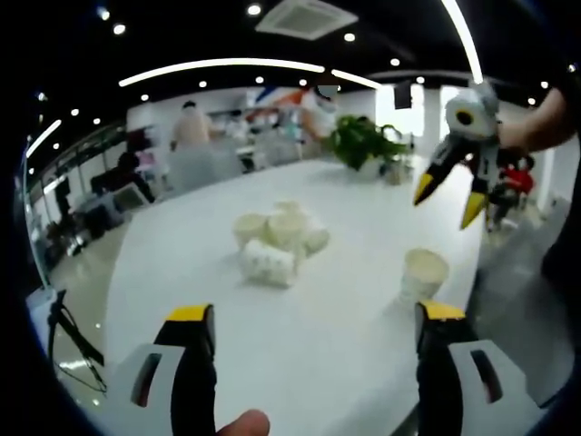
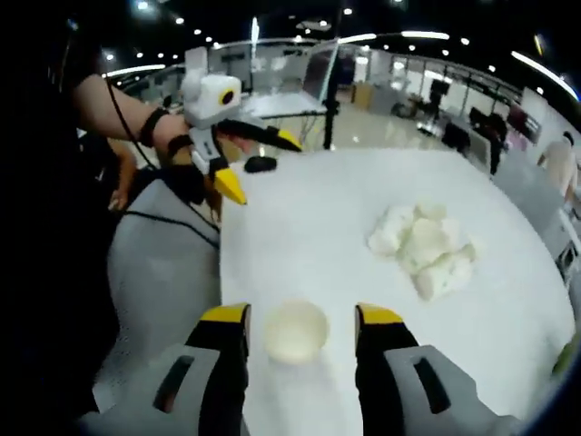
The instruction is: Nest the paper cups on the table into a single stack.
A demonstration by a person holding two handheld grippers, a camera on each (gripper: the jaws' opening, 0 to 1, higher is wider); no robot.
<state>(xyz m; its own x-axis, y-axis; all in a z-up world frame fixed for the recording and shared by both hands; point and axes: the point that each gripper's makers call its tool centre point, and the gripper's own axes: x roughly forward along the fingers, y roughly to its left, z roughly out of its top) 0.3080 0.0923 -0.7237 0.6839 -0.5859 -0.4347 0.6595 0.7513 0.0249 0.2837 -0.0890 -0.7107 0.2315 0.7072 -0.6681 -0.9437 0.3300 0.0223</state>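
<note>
A cluster of several white paper cups (image 1: 277,241) lies jumbled near the middle of the white table (image 1: 182,263), some of them on their sides. One cup (image 1: 422,272) stands upright apart from them, near the table's right edge. My left gripper (image 1: 315,313) is open, low over the near table, short of the cluster. My right gripper (image 1: 448,204) hangs open in the air above the lone cup. In the right gripper view the lone cup (image 2: 295,331) shows mouth-up between my right gripper's (image 2: 302,315) open jaws, well below them. The cluster (image 2: 422,241) lies to the right, and the left gripper (image 2: 263,168) is at upper left.
A potted plant (image 1: 363,141) stands at the table's far end. A small black object (image 2: 260,164) sits near the table corner behind the left gripper. The table edge (image 2: 222,272) runs close to the lone cup. People stand in the background beyond the table.
</note>
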